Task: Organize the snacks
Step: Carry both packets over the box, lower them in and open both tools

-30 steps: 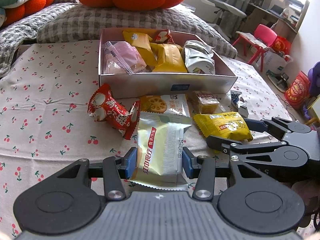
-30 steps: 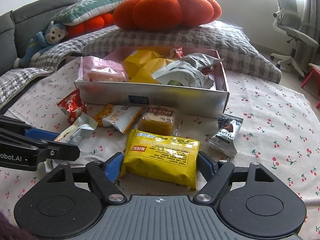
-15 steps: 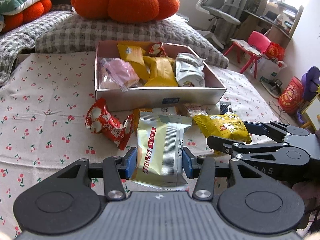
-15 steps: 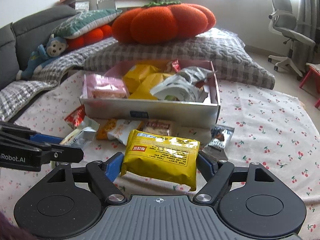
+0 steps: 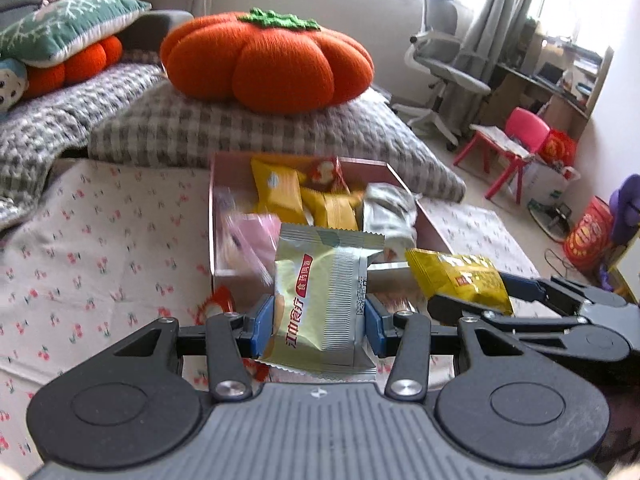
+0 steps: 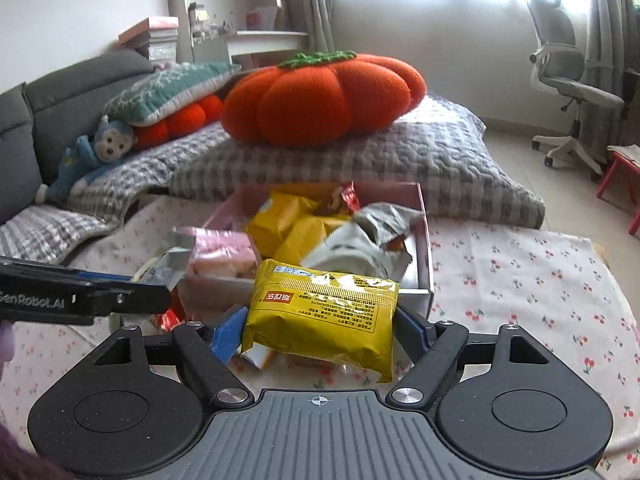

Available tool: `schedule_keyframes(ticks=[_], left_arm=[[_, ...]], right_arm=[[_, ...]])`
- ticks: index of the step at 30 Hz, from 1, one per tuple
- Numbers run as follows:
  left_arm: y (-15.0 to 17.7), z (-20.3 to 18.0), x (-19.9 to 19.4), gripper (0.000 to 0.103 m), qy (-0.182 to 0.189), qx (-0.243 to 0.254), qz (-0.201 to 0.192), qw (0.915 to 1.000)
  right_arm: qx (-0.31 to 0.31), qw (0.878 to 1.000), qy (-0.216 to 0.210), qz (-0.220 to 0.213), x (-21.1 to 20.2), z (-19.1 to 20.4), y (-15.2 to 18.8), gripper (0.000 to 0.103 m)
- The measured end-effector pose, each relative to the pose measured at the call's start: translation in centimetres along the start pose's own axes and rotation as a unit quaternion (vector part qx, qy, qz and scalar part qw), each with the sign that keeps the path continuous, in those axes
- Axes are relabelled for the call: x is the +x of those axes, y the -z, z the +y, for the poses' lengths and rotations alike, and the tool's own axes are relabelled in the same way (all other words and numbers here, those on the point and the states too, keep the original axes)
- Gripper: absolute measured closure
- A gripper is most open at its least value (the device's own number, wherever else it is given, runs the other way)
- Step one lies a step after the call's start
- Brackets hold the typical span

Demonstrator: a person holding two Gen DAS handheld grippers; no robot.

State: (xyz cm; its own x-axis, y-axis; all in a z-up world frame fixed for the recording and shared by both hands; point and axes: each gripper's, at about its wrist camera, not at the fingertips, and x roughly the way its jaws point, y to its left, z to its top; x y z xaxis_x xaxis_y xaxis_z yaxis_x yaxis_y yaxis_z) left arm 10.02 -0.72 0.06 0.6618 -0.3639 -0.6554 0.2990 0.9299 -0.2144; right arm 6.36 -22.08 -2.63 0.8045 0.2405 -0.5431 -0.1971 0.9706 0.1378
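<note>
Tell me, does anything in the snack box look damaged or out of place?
One thing stands out: the grey-white packet at the right end of the box looks crumpled and torn open, its flap sticking up above the rim. The yellow packets beside it look intact.

Your left tool [image 5: 319, 322] grips a pale green snack packet [image 5: 325, 300]; beside it, your right tool [image 5: 472, 294] holds a yellow packet [image 5: 460, 278], the snack box [image 5: 434, 226] just beyond.

Both wrist views close, angled down, sharing snack box [image 5: 224, 216].
</note>
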Motion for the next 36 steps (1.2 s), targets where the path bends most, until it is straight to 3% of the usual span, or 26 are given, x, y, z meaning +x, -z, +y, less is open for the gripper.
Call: schedule_keyframes(ticks=[9,18,36], left_arm=[[-3.7,0.8,1.3,0.060,-0.021,0.021,-0.021,0.9993],[-6.4,3.1,5.4,0.060,-0.035,0.021,-0.008,0.9991],[-7.5,5.4,9.9,0.059,-0.035,0.040,0.008,0.9986]], right_arm=[[0.013,1.000,-0.009,0.004,1.3,-0.2,-1.5,0.023],[0.027,1.000,0.001,0.005,4.4,-0.1,-3.1,0.023],[0.011,1.000,0.017,0.004,9.8,2.1,-4.5,0.023]])
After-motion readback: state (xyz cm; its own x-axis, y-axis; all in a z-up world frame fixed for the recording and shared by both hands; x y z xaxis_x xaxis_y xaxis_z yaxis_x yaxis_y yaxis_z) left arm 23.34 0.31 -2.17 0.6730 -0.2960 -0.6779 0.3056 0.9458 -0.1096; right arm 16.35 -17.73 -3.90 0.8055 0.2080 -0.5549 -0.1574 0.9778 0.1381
